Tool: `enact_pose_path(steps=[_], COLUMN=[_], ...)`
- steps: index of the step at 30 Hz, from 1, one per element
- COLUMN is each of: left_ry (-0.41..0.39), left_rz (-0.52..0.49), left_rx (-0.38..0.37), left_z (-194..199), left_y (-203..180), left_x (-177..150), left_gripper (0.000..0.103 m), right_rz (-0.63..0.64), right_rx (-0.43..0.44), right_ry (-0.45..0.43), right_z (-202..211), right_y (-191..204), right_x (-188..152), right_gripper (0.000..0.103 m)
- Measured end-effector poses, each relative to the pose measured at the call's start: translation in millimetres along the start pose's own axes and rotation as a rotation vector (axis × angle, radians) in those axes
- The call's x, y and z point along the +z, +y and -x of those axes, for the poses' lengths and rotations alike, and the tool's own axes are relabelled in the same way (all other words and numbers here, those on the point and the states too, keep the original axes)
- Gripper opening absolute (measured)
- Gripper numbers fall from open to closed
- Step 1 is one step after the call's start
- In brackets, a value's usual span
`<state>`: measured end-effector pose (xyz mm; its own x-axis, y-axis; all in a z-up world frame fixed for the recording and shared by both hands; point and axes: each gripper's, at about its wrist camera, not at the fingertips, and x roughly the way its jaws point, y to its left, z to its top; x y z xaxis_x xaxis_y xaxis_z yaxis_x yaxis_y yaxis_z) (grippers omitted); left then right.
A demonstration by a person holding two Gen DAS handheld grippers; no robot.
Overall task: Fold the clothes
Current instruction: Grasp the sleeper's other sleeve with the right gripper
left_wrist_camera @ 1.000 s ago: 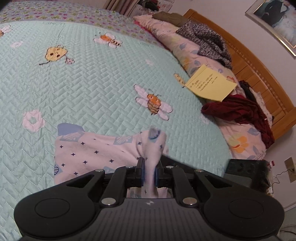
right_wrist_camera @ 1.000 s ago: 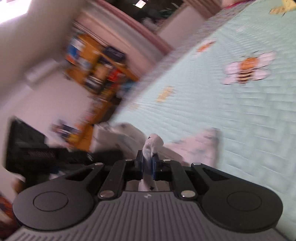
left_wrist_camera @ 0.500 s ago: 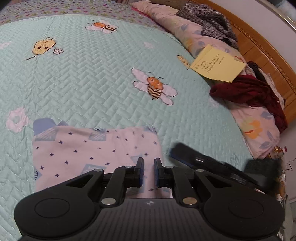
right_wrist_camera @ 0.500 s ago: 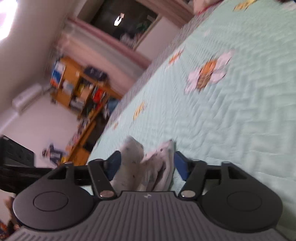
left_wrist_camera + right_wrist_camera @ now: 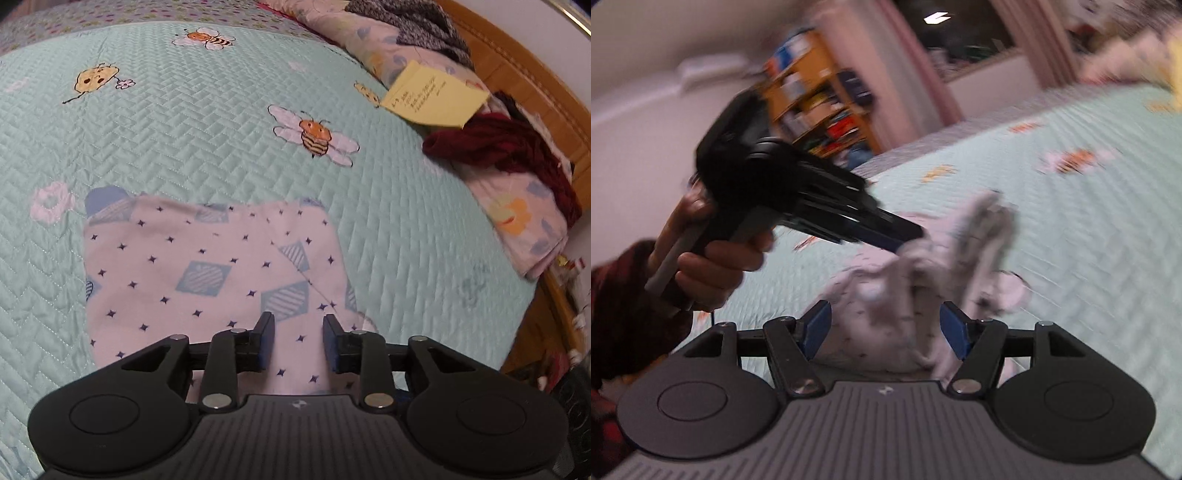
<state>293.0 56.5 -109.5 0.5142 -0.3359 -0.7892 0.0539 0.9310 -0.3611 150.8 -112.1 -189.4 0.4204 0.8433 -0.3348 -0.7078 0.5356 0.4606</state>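
A pale pink garment (image 5: 207, 266) with dark stars and blue diamonds lies flat on the mint quilt (image 5: 184, 140). My left gripper (image 5: 298, 341) hovers open over its near right part, nothing between the fingers. In the blurred right wrist view the same garment (image 5: 905, 295) looks rumpled, with one fold standing up. My right gripper (image 5: 885, 332) is open just in front of it and holds nothing. A hand (image 5: 713, 258) holds the left gripper (image 5: 905, 238), whose tips are at the cloth's left edge.
Along the right side lie pink pillows (image 5: 517, 221), a yellow sheet of paper (image 5: 436, 96), a dark red garment (image 5: 502, 147) and a grey knit (image 5: 417, 22) against a wooden headboard (image 5: 535, 81). A bookshelf (image 5: 820, 99) stands beyond the bed.
Both grippers have let go of the cloth they pinched a second ago and have opened. The garment now lies on the quilt. The right view has swung round and pulled back.
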Motion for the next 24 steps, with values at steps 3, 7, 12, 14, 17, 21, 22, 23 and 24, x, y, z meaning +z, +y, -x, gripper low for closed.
enact_pose_path(steps=[3,7,12,14,17,21,22,23,24], left_ry=[-0.009,-0.008,0.002,0.002,-0.012,-0.105,-0.130,-0.146,-0.152], left_rz=[-0.002,-0.016,-0.043,-0.049,-0.028,0.062,0.090,0.119,0.126], left_rx=[0.002,-0.015,-0.034,-0.040,-0.057,-0.075,-0.078,-0.070,-0.051], left_z=[-2.0,-9.4,-25.7,-26.9,-9.5,41.4,54.8,65.2,71.3], left_y=[-3.3,-10.3,-19.0,-20.8,-14.6,13.1,22.0,32.4,39.1], left_x=[-0.3,-0.4,-4.1,-5.2,-8.0,-23.0,-27.7,-32.6,-37.0], left_gripper=[0.035,0.046,0.052,0.055,0.053,0.055,0.055,0.055,0.055], right_rz=[0.026,-0.089,-0.263,-0.308,-0.331,-0.332,-0.328,-0.326,-0.320], right_rx=[-0.018,0.019,-0.010,-0.008,0.003,-0.019,-0.024,-0.027,-0.027], right_ry=[0.109,0.193,0.209,0.209,0.218,0.126,0.091,0.055,0.023], right_z=[-21.7,-24.8,-6.4,-4.2,-0.2,25.1,30.7,33.8,33.8], right_y=[1.3,-11.7,-24.7,-26.6,-26.3,-21.6,-20.2,-19.3,-18.0], right_x=[2.8,6.7,-8.2,-10.7,-8.0,11.3,18.5,27.3,38.1], right_gripper=[0.051,0.004,0.004,0.006,0.013,0.031,0.034,0.041,0.047])
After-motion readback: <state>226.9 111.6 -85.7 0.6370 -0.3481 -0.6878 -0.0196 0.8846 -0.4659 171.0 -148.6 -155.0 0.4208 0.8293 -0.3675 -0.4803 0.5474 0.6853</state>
